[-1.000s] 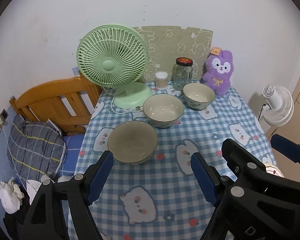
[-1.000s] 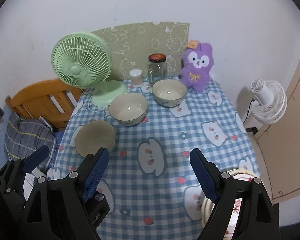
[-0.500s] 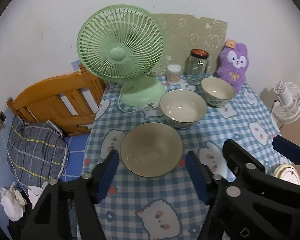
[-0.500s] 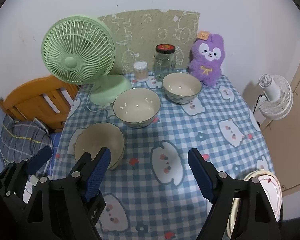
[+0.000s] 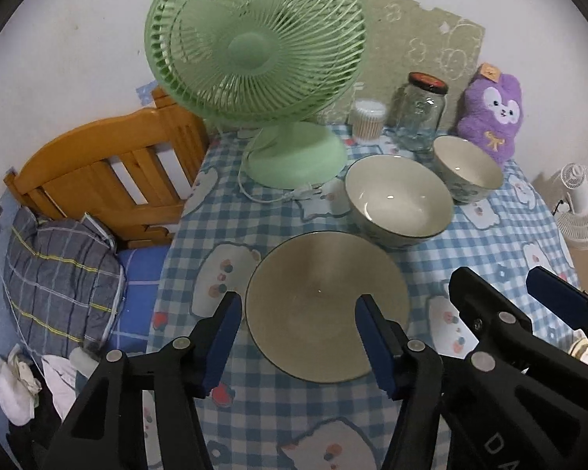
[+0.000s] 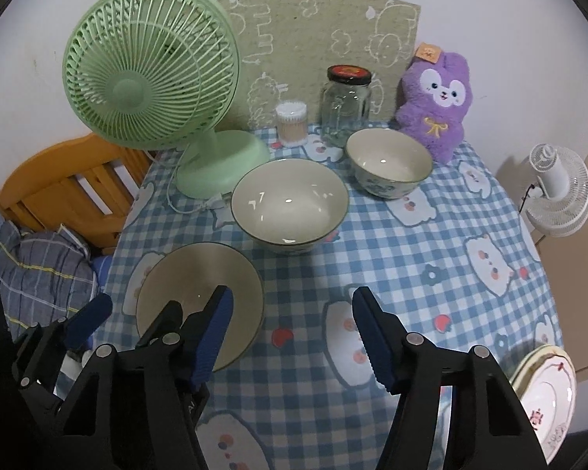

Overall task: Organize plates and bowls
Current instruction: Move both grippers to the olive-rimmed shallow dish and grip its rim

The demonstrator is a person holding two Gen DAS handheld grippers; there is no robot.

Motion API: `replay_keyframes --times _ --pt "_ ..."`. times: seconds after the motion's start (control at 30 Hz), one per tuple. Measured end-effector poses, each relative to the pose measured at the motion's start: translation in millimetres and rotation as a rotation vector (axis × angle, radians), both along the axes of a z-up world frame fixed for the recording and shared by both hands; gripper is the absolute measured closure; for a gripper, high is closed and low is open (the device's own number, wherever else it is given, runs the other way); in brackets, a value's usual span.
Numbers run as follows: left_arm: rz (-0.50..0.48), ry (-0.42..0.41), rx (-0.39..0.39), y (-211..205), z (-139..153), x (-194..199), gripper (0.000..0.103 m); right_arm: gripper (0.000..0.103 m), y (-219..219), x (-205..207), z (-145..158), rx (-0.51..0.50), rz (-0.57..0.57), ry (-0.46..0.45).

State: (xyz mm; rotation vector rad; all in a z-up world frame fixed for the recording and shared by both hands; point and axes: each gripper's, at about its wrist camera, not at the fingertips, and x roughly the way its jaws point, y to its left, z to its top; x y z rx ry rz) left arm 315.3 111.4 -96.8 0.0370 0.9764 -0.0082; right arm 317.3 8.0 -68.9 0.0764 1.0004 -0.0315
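Note:
Three bowls stand on the checked tablecloth [image 6: 411, 258]: a wide olive bowl [image 5: 325, 297] [image 6: 188, 286] nearest, a cream bowl [image 5: 400, 199] [image 6: 290, 203] behind it, and a smaller cream bowl [image 5: 468, 172] [image 6: 388, 160] by the plush toy. My left gripper [image 5: 298, 333] hovers over the olive bowl with its jaws closing. One finger is outside the left rim and the other over the inside, and neither pad presses on it. My right gripper [image 6: 294, 325] is also closing, over bare cloth just right of that bowl. A stack of plates [image 6: 545, 387] sits at the table's near right edge.
A green desk fan [image 6: 149, 70] with its cord, a cotton-swab tub [image 6: 292, 123], a glass jar [image 6: 347, 105] and a purple plush [image 6: 437, 105] line the back. A wooden headboard [image 5: 109, 180] and bedding lie left of the table. A white fan [image 6: 560, 196] stands on the floor at right.
Both grippers have come forward and down toward the table, so the bowls look larger. Both pairs of jaws have narrowed. The left one now straddles the olive bowl's left rim.

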Motion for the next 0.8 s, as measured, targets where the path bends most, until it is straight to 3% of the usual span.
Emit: replay_keyframes --times 0.2,0.27,0.33,0.53,0.8 --pt "0.019 0.022 0.002 10.7 -20.7 11.9 0.046 0.045 8.4 11.3 -19.9 -0.001 0.007 0.015" --pt "0.018 0.045 -0.019 14.2 -29.1 16.5 0.056 0.048 9.9 14.7 -26.7 0.001 0.005 0.028" --pt "0.019 0.065 -0.032 16.8 -36.4 20.4 0.059 0.049 10.9 17.5 -33.1 0.006 0.005 0.04" --pt "0.049 0.026 0.027 15.4 -42.8 22.1 0.062 0.056 13.6 23.6 -45.9 0.025 -0.001 0.064" --pt "0.073 0.054 0.015 24.8 -53.1 29.3 0.069 0.063 20.8 31.2 -54.9 0.008 0.01 0.084"
